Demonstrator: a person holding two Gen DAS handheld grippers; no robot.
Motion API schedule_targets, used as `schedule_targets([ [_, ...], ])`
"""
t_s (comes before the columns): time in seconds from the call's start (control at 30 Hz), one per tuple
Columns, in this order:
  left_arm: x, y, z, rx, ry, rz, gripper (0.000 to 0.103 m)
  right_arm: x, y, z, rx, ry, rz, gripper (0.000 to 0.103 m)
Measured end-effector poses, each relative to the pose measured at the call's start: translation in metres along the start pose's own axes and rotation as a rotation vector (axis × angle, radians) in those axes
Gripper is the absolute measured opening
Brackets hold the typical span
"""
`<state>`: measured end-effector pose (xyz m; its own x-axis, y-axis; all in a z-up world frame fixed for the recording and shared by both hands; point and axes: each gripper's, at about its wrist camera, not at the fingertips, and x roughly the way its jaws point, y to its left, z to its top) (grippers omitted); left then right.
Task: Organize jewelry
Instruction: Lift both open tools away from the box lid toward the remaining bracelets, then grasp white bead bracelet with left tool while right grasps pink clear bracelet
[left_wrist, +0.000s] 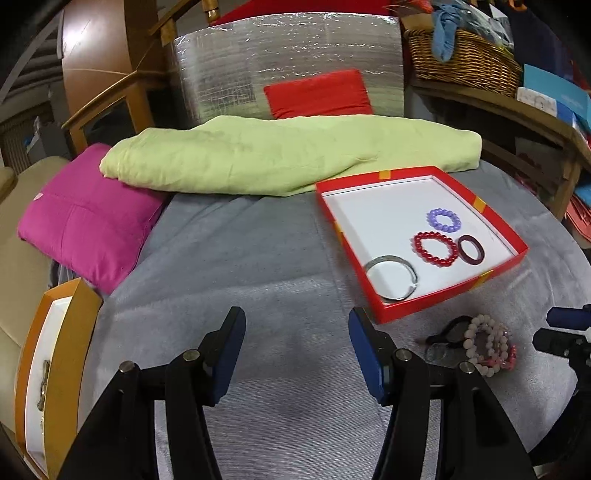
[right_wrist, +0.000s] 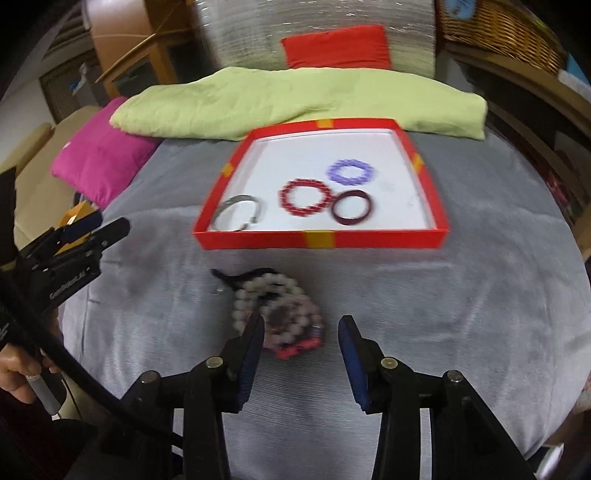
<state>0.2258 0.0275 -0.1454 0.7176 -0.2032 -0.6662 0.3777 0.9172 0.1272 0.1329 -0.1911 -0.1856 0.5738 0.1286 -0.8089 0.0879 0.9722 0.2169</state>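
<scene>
A red tray (left_wrist: 439, 295) (right_wrist: 369, 239) with a white floor holds a silver bangle (left_wrist: 392, 277) (right_wrist: 238, 213), a red bead bracelet (left_wrist: 436, 248) (right_wrist: 304, 197), a dark maroon ring bangle (left_wrist: 471, 250) (right_wrist: 351, 207) and a purple bead bracelet (left_wrist: 444, 220) (right_wrist: 351, 171). A pile of pale bead bracelets (left_wrist: 487, 345) (right_wrist: 275, 314) lies on the grey cloth in front of the tray. My left gripper (left_wrist: 297, 350) is open and empty over bare cloth. My right gripper (right_wrist: 301, 350) is open, its left finger just at the pile's near edge.
An orange box (left_wrist: 55, 369) with something small inside sits at the table's left edge. A green folded cloth (left_wrist: 288, 155) and a pink cushion (left_wrist: 85, 221) lie behind. A wicker basket (left_wrist: 461, 55) stands on a shelf at the right. The left gripper shows in the right wrist view (right_wrist: 74, 243).
</scene>
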Motion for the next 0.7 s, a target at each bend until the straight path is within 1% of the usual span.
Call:
schedule_targets([
  [0.13,0.002,0.004,0.0,-0.006,0.007,0.005,0.059,0.001,0.012,0.001,-0.026,-0.005,0.015,0.045],
  [0.27,0.009,0.006,0.0,-0.013,0.028,0.015,0.059,0.003,0.008,-0.001,-0.01,-0.002,0.027,0.045],
  [0.6,0.024,-0.012,0.0,0.032,0.067,0.045,0.059,0.011,-0.04,-0.009,0.094,0.003,0.052,0.045],
  [0.7,0.025,-0.016,0.0,0.039,0.073,0.035,0.059,0.01,-0.053,-0.01,0.109,-0.005,0.061,0.045],
])
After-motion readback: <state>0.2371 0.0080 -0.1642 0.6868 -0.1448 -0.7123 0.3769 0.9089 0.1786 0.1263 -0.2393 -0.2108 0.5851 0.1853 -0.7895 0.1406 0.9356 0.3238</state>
